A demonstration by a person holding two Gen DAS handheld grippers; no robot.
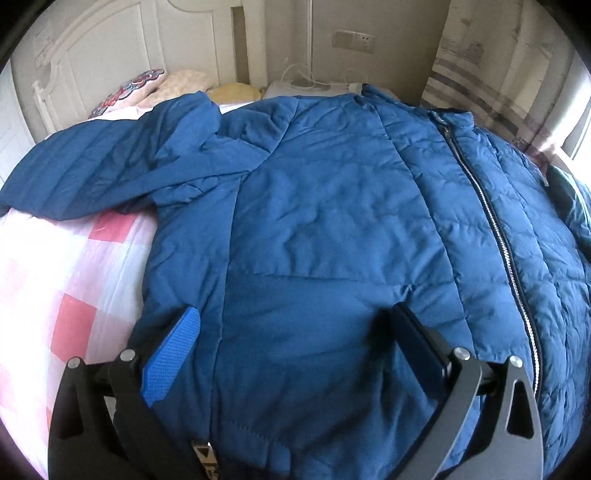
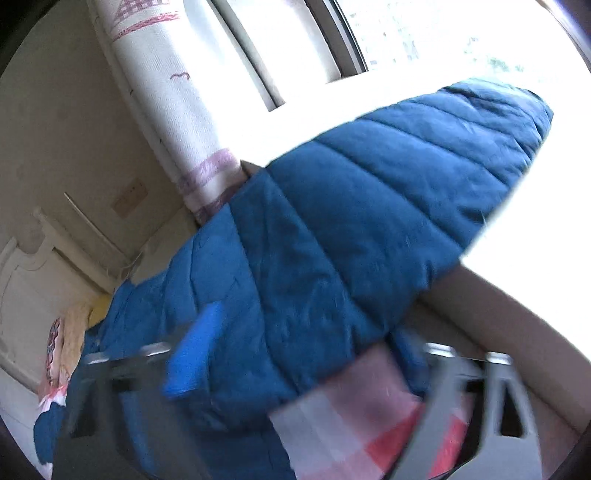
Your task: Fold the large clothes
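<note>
A large blue quilted jacket (image 1: 314,206) lies front-up on the bed, zipper (image 1: 491,214) closed, one sleeve (image 1: 85,173) stretched out to the left. My left gripper (image 1: 295,332) is open, its fingers spread over the jacket's lower hem area, resting on or just above the fabric. In the right wrist view, which is motion-blurred, the jacket's other sleeve (image 2: 369,214) sticks up and outward past my right gripper (image 2: 299,354). The right jaws stand apart around the sleeve fabric; I cannot tell if they pinch it.
The bed has a pink and white checked sheet (image 1: 66,288). Pillows (image 1: 155,88) and a white headboard (image 1: 92,48) lie at the far end. A curtain (image 2: 177,110) and a bright window (image 2: 424,33) stand beside the bed.
</note>
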